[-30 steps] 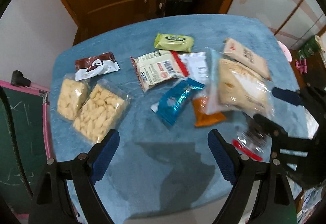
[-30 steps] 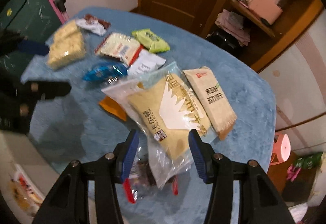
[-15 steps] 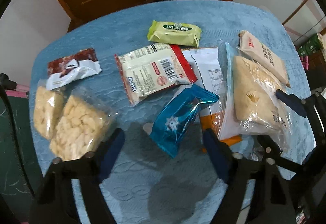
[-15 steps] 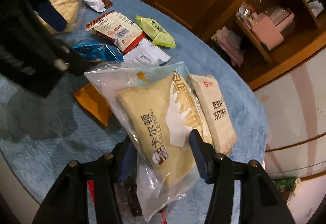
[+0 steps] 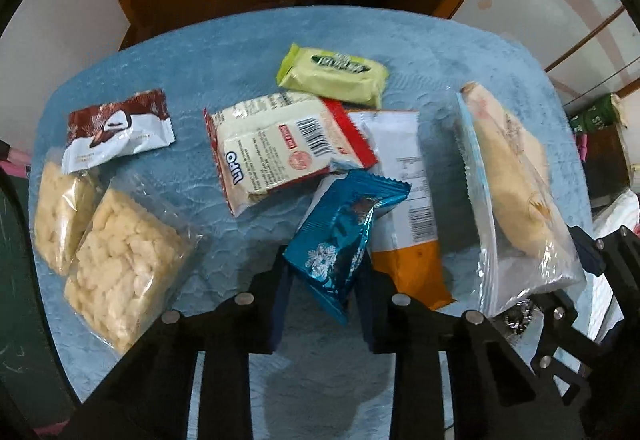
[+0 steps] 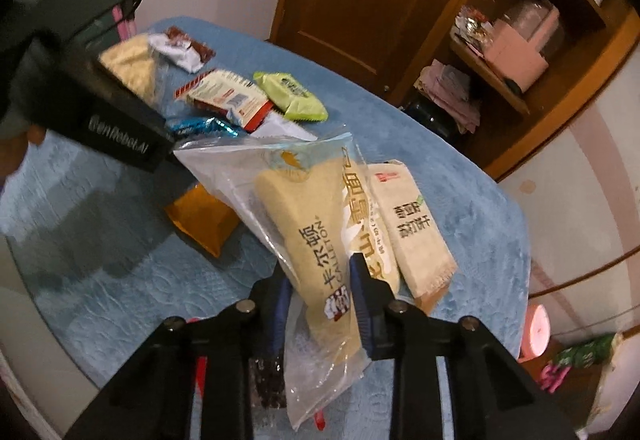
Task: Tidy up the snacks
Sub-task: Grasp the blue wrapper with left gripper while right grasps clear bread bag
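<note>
The left gripper (image 5: 325,290) has just been closing and now pinches the shiny blue foil snack packet with a white snowflake print (image 5: 342,236) by its near end, low in the centre of the left wrist view; the packet's long axis runs up and to the right from the jaws, its far crimped end lying over the white-and-orange flat sachet (image 5: 408,200) and just touching the cream-and-red biscuit wrapper with a barcode (image 5: 280,148); so any lift must, I judge, draw it back toward the gripper rather than sideways, or the sachet may shift with it. The right gripper (image 6: 318,304) has likewise just been closing; its blue pads clamp the near end of the clear plastic bag holding a pale yellow cake (image 6: 316,224), low centre of the right wrist view, tilted up off the blue quilted tablecloth (image 6: 100,280), its long axis pointing to the upper left, its open mouth toward the left gripper; the blue packet lies just beyond that mouth; hence the left hand is the nearer one to carry it in; the beige cracker packet (image 6: 412,228) lies just beside the bag on the right.
</note>
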Available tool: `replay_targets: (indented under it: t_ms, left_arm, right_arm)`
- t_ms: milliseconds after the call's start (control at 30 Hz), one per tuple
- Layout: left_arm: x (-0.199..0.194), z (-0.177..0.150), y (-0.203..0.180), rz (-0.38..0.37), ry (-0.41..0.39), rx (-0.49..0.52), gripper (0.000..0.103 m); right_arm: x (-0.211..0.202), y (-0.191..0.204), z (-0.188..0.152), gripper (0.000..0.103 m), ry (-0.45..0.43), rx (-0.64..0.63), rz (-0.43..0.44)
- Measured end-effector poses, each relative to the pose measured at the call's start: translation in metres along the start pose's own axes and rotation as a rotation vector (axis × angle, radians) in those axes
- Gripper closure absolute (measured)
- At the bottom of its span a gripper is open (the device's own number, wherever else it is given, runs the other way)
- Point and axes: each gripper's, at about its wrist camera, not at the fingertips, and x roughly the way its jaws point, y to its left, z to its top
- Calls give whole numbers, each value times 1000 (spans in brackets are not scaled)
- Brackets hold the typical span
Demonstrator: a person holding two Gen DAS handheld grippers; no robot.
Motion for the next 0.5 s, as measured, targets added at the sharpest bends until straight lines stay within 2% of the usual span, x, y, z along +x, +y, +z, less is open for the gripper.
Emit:
replay_targets:
  t_ms: [200,500]
  left_arm:
    - [-34,-18,-11,-11,-57,33,77]
    - [-127,-53,-18,-13,-172,40,77]
  right_arm:
    - [-23,-14,2,80,-11,91,63]
    - [-93,-18,5,81,-85,189,125]
